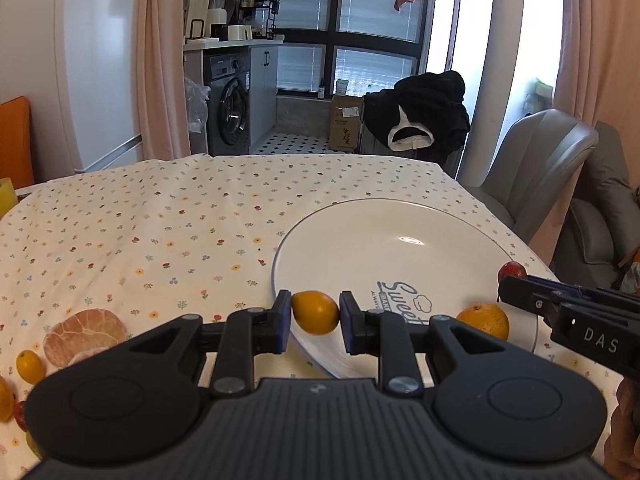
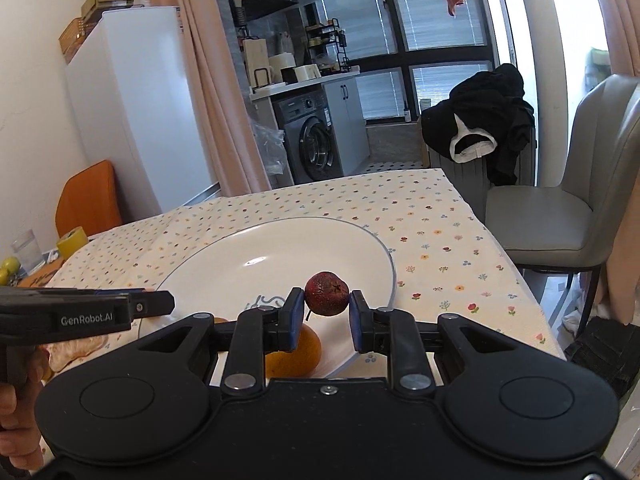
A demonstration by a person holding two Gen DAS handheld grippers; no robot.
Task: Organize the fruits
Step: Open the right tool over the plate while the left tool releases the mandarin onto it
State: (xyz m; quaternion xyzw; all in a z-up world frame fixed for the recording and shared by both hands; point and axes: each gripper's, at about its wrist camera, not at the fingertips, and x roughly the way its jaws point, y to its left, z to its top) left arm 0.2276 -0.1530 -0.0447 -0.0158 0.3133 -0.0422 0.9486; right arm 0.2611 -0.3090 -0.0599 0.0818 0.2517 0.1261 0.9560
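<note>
A yellow-orange kumquat (image 1: 315, 312) sits between blue pads (image 1: 285, 316) on a black gripper (image 1: 316, 318). The plate (image 1: 360, 240) is white with a thin grey rim line and dark blue lettering. The cream tablecloth (image 1: 160, 220) carries tiny flowers. At three o'clock lies an orange (image 1: 484, 320); the small fruit (image 2: 326, 294) is dark red.
</note>
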